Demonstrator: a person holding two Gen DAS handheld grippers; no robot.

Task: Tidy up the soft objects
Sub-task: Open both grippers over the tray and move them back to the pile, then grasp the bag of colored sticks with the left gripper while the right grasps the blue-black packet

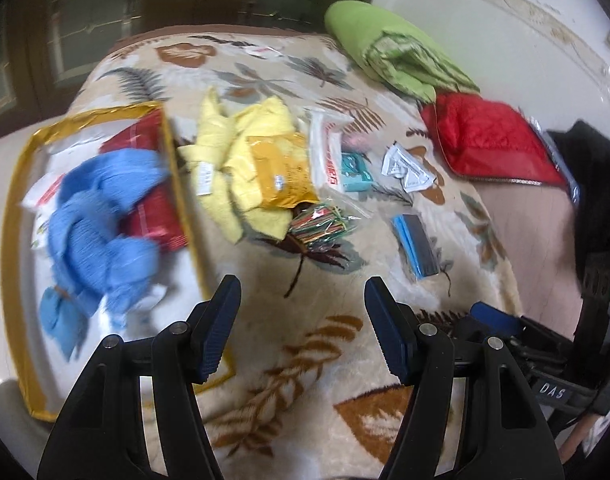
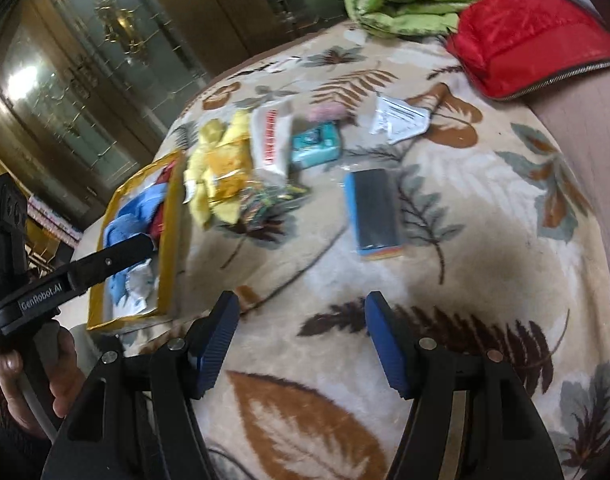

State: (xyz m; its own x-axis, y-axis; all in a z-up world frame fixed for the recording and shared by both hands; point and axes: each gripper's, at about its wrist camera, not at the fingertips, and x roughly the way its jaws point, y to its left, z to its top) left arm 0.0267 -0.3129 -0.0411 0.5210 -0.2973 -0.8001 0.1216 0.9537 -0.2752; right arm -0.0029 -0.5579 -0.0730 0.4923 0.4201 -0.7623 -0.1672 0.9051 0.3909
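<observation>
Claws: left claw and right claw both wide open, holding nothing.
Next, we reckon: pinch yellow cloth mid-fold, drop it left into the gold-edged box.

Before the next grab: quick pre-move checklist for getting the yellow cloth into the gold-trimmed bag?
1. Left gripper empty, jaws apart: ok.
2. Right gripper empty, jaws apart: ok.
3. Yellow cloth reachable: it lies on the blanket just right of the gold-trimmed bag, nothing above it: ok.
4. Cloth free of clutter: not ok. An orange packet lies on it and a packet of coloured bands sits at its near edge.
5. Room in the bag: cannot tell. The blue cloth and a red item already fill much of it.
6. Picture sharpness: not ok, the bag side is motion-blurred.
</observation>
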